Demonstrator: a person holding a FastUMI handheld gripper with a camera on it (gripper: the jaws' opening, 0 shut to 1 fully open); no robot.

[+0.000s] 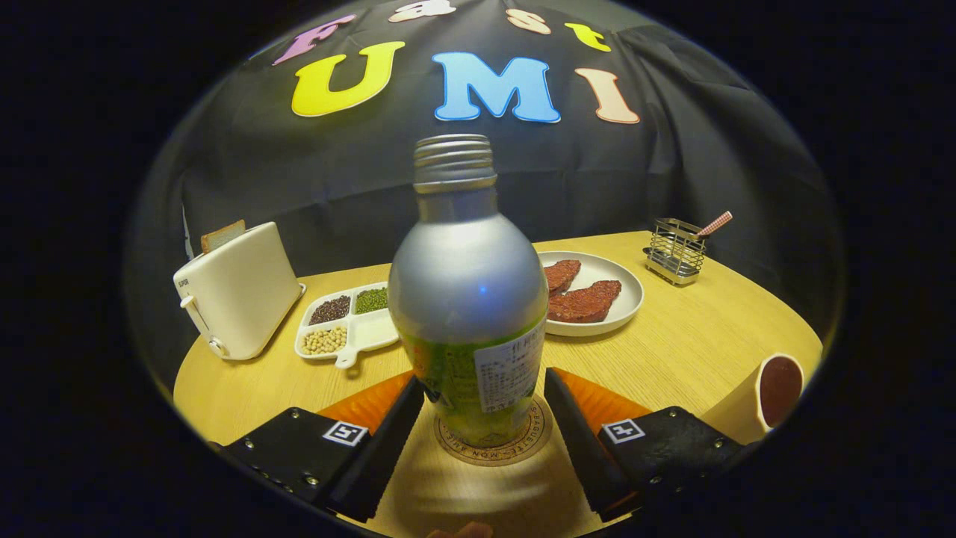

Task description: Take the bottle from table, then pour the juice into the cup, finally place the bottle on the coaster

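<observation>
A silver bottle (468,291) with a green label and an uncapped threaded neck stands upright on a round cork coaster (523,446) on the wooden table. My gripper (484,381) is shut on the bottle's lower body, one finger against each side. To the right, beyond the right finger, stands a cream cup (773,392) holding dark red juice.
Behind the bottle are a white plate (624,310) with two pieces of meat, a white divided tray (351,329) of beans and seeds, and a white toaster (239,299) with a slice of bread. A wire holder (676,250) stands at the back right.
</observation>
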